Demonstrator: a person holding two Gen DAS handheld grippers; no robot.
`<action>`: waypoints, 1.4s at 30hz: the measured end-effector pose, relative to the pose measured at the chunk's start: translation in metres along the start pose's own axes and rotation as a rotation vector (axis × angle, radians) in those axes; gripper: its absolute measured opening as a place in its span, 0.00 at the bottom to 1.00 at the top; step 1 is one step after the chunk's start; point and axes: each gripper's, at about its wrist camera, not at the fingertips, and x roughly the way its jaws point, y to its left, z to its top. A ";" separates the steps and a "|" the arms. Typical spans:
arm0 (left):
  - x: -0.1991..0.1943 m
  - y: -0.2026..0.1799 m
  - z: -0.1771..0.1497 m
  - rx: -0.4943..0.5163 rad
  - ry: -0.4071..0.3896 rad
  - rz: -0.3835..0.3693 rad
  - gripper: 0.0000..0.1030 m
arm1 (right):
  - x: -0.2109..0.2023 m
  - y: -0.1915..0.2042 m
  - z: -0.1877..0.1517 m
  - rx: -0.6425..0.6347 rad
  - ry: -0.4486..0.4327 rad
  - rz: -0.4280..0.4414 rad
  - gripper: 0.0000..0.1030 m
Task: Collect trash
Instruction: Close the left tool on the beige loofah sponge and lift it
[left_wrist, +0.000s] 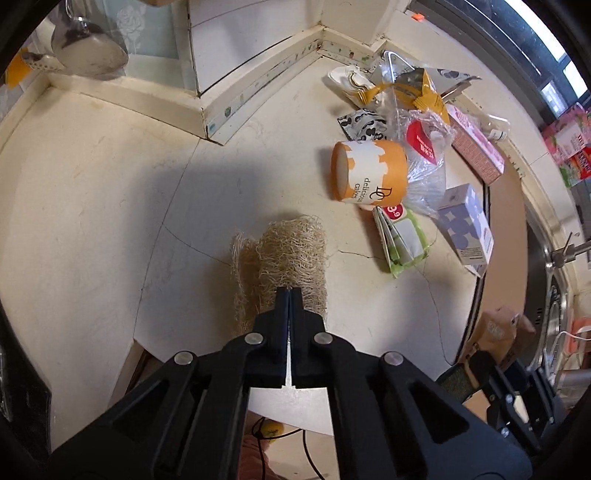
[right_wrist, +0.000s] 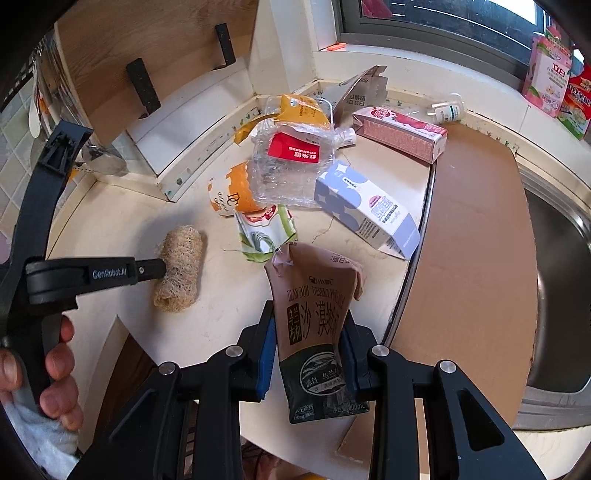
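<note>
Step in hand: trash is being gathered from the cream countertop (left_wrist: 110, 206); both claws are already occupied.
Left gripper (left_wrist: 290, 295): its jaws are seen pressed together, with the near edge of the loofah scrubber (left_wrist: 284, 254) pinched between the tips. In the right wrist view the same claw (right_wrist: 162, 268) is seen meeting the scrubber (right_wrist: 181, 269) from the side.
Right gripper (right_wrist: 308, 332): clamped on the brown milk carton (right_wrist: 314, 314), which is squeezed between the blue pads (right_wrist: 266, 354) and stands up out of the jaws, torn top uppermost.
Trash left on the counter: an orange cake cup (left_wrist: 369, 171) on its side, a crumpled clear bottle (right_wrist: 291, 166), a green pouch (right_wrist: 266, 232), a blue-and-white carton (right_wrist: 365, 210) and a pink carton (right_wrist: 399, 133) — all heaped together near the corner, by the cardboard sheet (right_wrist: 472, 229).
Scrubber contact: whether it is lifted clear of the counter cannot be told.
Next move: judged to be a carry of both held items to a bin — none is in view, so its direction cannot be given. A level, steady lift is called for, since only a thin edge of the scrubber is held and it could slip.
</note>
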 end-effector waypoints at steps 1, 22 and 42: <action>0.001 0.003 0.002 -0.010 0.015 -0.019 0.03 | -0.002 0.001 -0.002 -0.001 -0.002 0.002 0.29; 0.044 -0.005 0.019 0.032 0.082 -0.067 0.63 | -0.009 0.008 -0.019 0.014 0.009 0.032 0.29; -0.046 -0.025 -0.047 0.211 -0.047 -0.055 0.26 | -0.045 0.007 -0.055 0.108 0.004 0.094 0.29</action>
